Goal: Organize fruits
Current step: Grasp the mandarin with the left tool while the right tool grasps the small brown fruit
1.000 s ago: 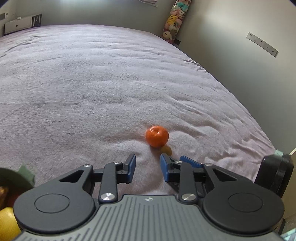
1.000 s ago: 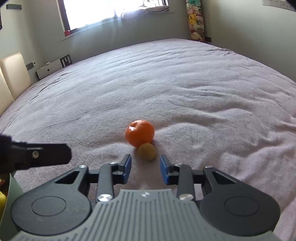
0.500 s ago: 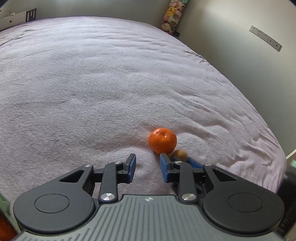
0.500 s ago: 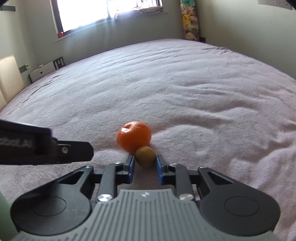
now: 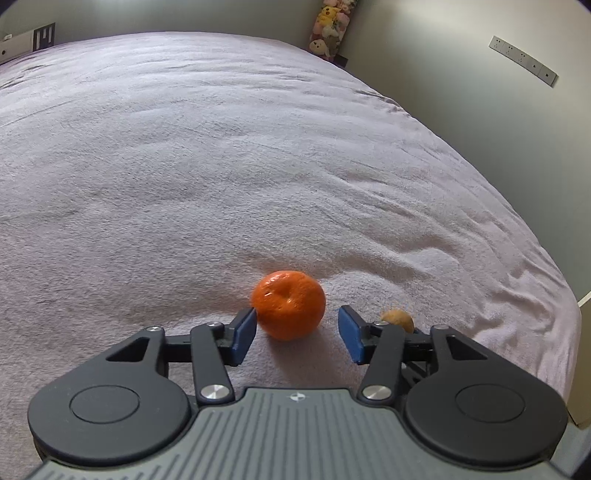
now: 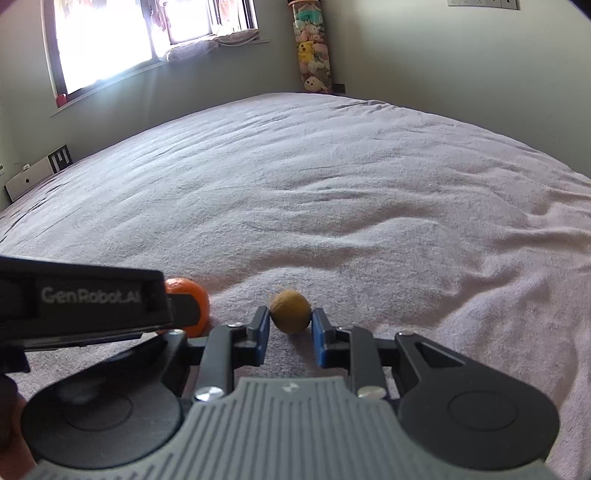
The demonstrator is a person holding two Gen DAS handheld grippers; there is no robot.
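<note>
An orange mandarin [image 5: 289, 305] lies on the pale purple bedspread [image 5: 221, 166]. My left gripper [image 5: 297, 330] is low over it with its jaws opening. The mandarin sits between the blue pads, close to the left one, and is not gripped. A small round brown fruit [image 6: 290, 311] is pinched between the blue pads of my right gripper [image 6: 290, 326]. It is lifted slightly off the cover. In the left wrist view the brown fruit [image 5: 397, 319] peeks out behind the right finger. In the right wrist view the mandarin [image 6: 188, 308] is half hidden by the left gripper's body.
The bedspread [image 6: 332, 184] stretches far ahead and drops off at the right edge near a wall. A tall tube of plush toys [image 6: 313, 48] stands in the far corner. A window [image 6: 129, 33] and a white box [image 6: 37, 173] lie at the far left.
The left gripper came down and forward to the mandarin and spread its jaws around it. The right gripper closed on the small brown fruit and drew it away from the mandarin.
</note>
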